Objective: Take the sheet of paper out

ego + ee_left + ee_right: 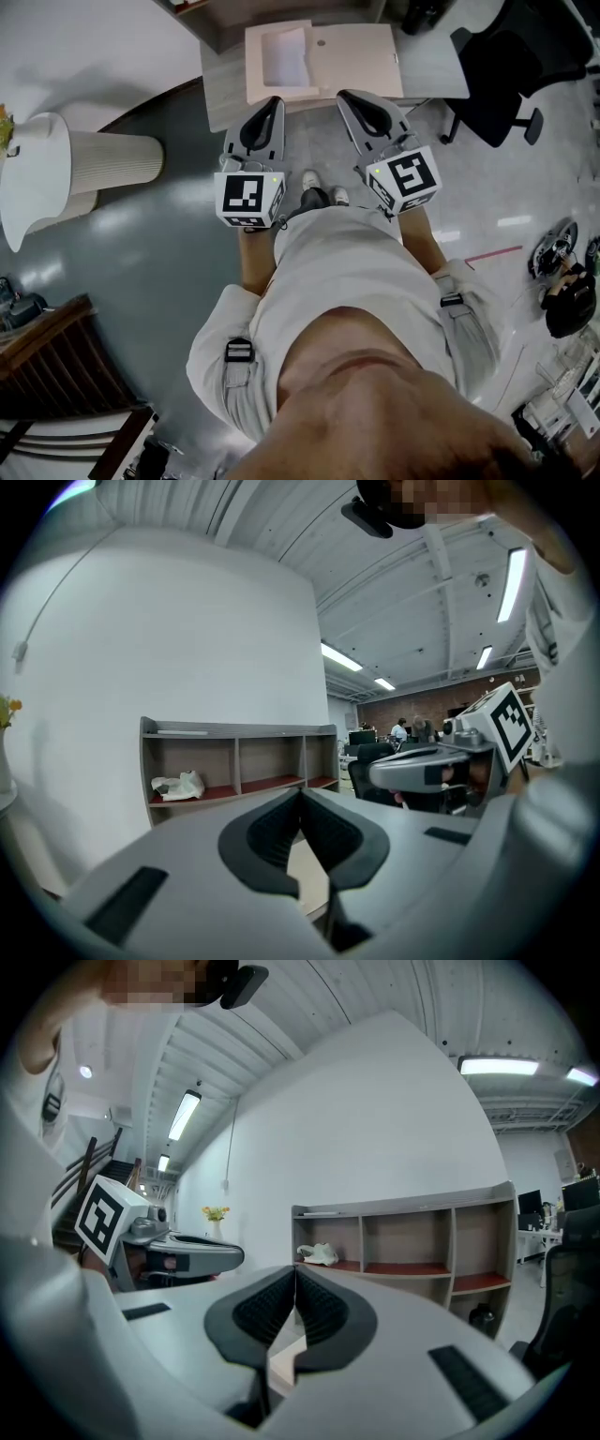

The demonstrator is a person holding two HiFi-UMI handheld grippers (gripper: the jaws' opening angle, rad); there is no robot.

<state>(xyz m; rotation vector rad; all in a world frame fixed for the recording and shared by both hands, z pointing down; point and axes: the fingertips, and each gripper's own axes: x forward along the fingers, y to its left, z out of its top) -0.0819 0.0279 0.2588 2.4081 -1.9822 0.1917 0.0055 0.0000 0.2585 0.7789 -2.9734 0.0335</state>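
**Grey floor and small table, seen from the head view; both grippers closed and empty**

Grey polished floor fills the head view, with a small table [217,92] at 12 o'clock. On it lies a beige folder [361,58]. The sheet of paper [285,58], white, sits in the folder's left half, framed by a beige border. The left gripper [275,100] and right gripper [344,95] are held side by side and well apart, their tips at the table's near edge, just short of the folder. In each gripper view the two dark ribbed pads meet at the tips, with nothing between them. A white ribbed pedestal [105,159] stands at 9 o'clock, and a black office chair [497,89] at 2 o'clock. A low grey shelf unit [234,759] against the white wall lies beyond the jaws in both gripper views.
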